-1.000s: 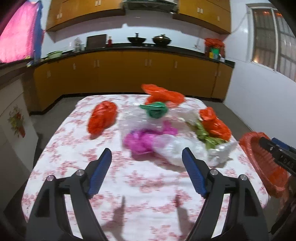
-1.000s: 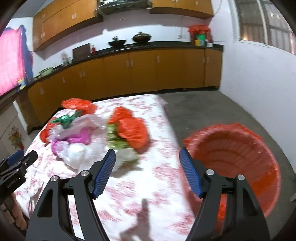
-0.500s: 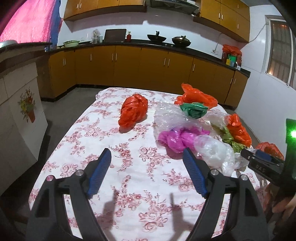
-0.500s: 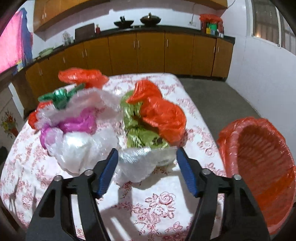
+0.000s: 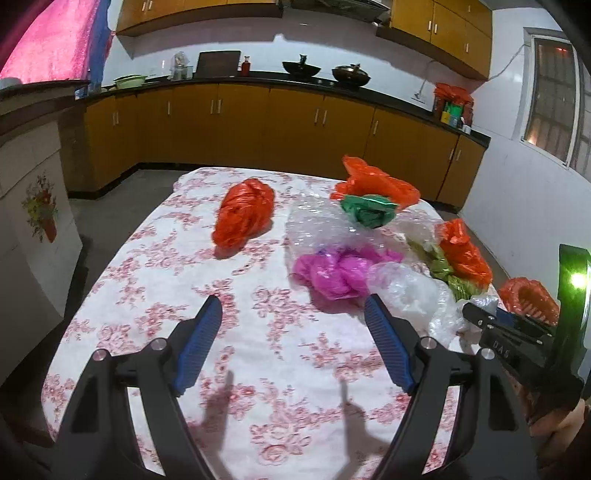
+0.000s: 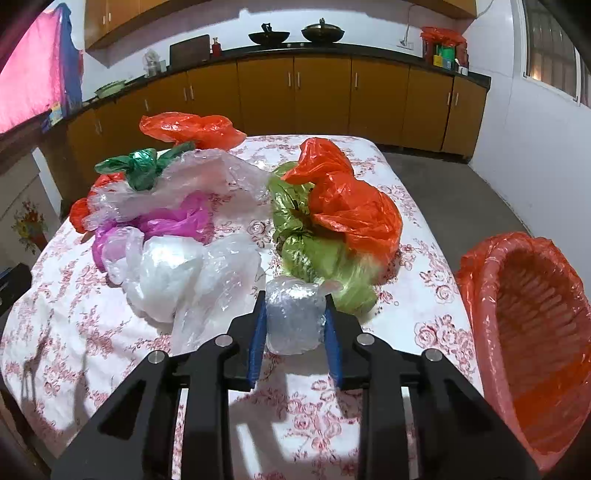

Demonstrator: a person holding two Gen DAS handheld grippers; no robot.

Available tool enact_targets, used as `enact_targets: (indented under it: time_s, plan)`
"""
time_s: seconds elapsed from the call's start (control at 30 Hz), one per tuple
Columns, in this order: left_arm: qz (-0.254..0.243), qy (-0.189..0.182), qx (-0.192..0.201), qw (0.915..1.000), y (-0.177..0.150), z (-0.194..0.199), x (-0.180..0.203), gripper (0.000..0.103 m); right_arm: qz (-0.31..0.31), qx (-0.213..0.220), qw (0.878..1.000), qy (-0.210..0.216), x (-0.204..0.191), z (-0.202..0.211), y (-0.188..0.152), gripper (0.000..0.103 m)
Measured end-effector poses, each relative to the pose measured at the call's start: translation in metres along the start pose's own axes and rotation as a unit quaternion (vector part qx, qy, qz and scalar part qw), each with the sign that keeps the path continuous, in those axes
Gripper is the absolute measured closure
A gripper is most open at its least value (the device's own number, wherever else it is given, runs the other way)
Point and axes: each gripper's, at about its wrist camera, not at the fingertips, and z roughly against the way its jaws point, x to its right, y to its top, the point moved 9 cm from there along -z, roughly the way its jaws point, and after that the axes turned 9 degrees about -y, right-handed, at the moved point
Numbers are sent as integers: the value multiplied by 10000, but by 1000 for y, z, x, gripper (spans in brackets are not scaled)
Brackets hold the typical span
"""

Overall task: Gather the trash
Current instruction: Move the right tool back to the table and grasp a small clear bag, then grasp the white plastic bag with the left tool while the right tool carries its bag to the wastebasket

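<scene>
The jaws of the right gripper (image 6: 293,325) are closed on a clear wad (image 6: 293,317) at the near table (image 6: 424,291) edge, left of the basket (image 6: 524,332), while the left gripper (image 5: 291,336) hangs wide open and empty; the slippery wad may slide out during lifting.

From my left feed, yellow-brown base cabinets (image 5: 295,125) under a black counter (image 5: 258,79) wrap the far side from ten to two o'clock, with matching wall cabinets (image 5: 439,26) above. White walls (image 5: 517,206), a barred window (image 5: 554,99) at two o'clock, grey floor (image 6: 461,192). A pink curtain (image 5: 51,40) hangs at ten o'clock. Woks (image 6: 267,36) sit on the counter.
</scene>
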Motion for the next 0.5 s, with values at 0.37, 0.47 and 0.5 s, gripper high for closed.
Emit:
enact_targets:
  time_s: [0.37, 0.47, 0.5]
  plan:
    - [-459, -550, -231, 9972, 7, -34, 72, 25, -315, 130, 9993, -165, 50, 34, -17, 75]
    - [-588, -629, -351, 9957, 6, -50, 92, 25, -430, 104, 9987, -252, 67, 38, -20, 75]
    - [-658, -623, -417, 9950, 5, -58, 100, 25, -464, 95, 9985, -272, 71, 39, -21, 75]
